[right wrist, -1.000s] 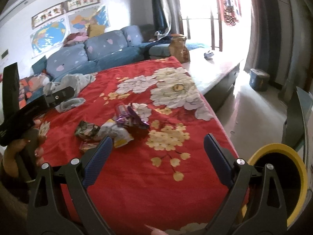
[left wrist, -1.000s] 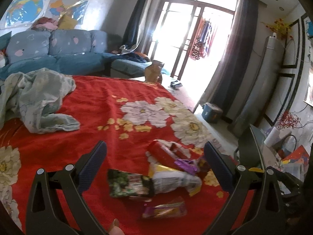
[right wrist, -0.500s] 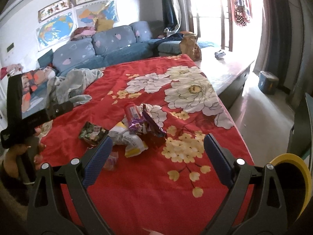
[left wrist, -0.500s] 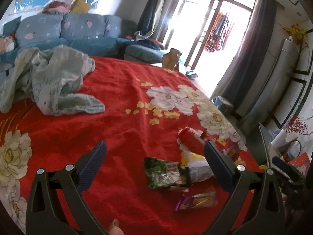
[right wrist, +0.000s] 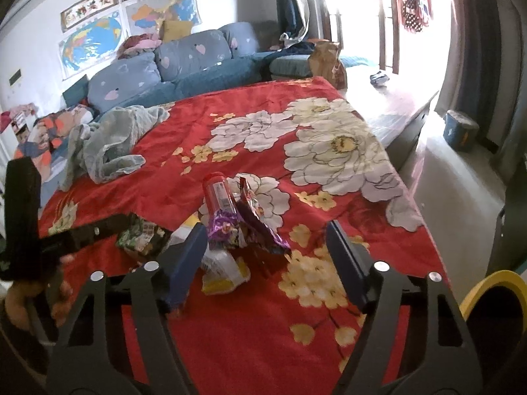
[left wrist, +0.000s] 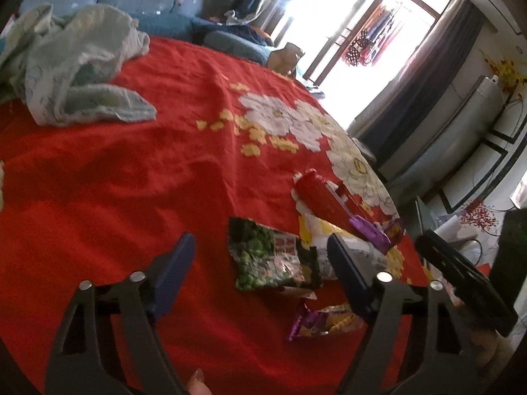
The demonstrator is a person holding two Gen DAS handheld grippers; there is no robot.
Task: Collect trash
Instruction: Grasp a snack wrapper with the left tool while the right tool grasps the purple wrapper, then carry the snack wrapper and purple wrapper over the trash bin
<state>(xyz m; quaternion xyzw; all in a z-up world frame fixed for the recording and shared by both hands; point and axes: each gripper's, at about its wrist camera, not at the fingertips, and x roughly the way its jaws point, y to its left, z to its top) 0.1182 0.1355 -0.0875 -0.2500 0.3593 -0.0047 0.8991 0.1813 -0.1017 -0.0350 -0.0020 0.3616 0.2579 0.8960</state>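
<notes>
A pile of snack wrappers lies on the red flowered bedspread. It holds a green packet, a red tube packet, purple wrappers, a white and yellow packet and a small purple and yellow wrapper. My left gripper hovers just before the green packet, jaws closing, pads not pressing it. My right gripper is at the purple wrappers, which show between its closing jaws, untouched. Also in the right wrist view are the red tube packet, the green packet and the left gripper.
A crumpled pale blanket lies at the far left of the bed. A blue sofa stands behind it. A yellow-rimmed bin sits at the lower right beside the bed. Beyond the bed's right edge is bare floor.
Both grippers have come lower and nearer to the wrapper pile, and both pairs of jaws have narrowed. The green packet now lies between the left fingers.
</notes>
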